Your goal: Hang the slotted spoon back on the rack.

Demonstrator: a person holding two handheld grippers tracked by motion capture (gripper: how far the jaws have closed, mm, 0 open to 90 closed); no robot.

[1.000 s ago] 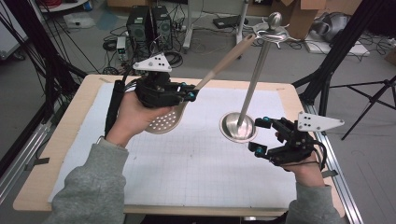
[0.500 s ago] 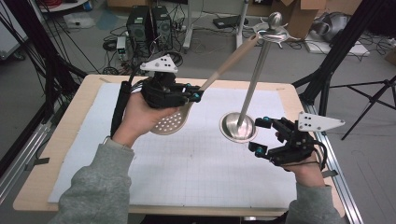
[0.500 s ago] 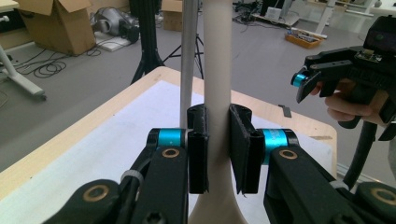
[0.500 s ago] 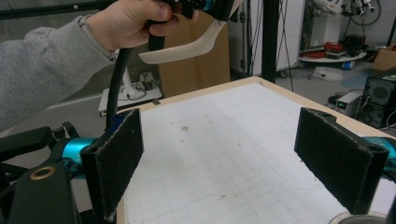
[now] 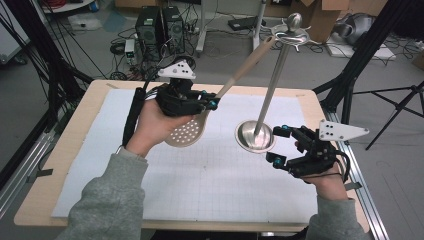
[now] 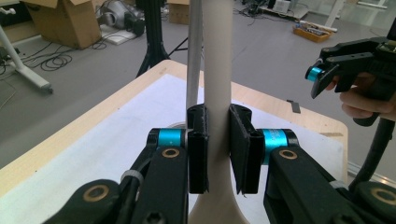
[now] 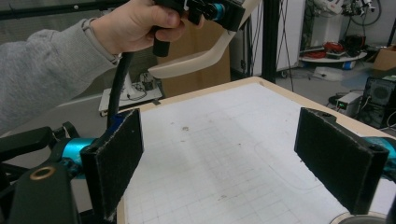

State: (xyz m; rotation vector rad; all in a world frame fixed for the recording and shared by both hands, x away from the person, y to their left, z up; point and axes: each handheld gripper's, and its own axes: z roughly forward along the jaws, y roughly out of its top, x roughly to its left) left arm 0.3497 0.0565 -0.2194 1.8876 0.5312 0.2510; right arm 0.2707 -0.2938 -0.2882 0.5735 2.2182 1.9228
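Skimmer spoon [image 5: 210, 117] is being lifted toward the hook rack [image 5: 280, 75], its handle tip nearing the top ring

Left gripper [image 5: 212, 102] is clamping the beige handle just above the perforated bowl; compared with a second ago the spoon is riding slightly higher and nearer the rack's crown, so hanging looks close; right gripper [image 5: 277, 145] is waiting with jaws wide apart and nothing between them, just beside the rack's round base on the table [image 5: 90, 115].
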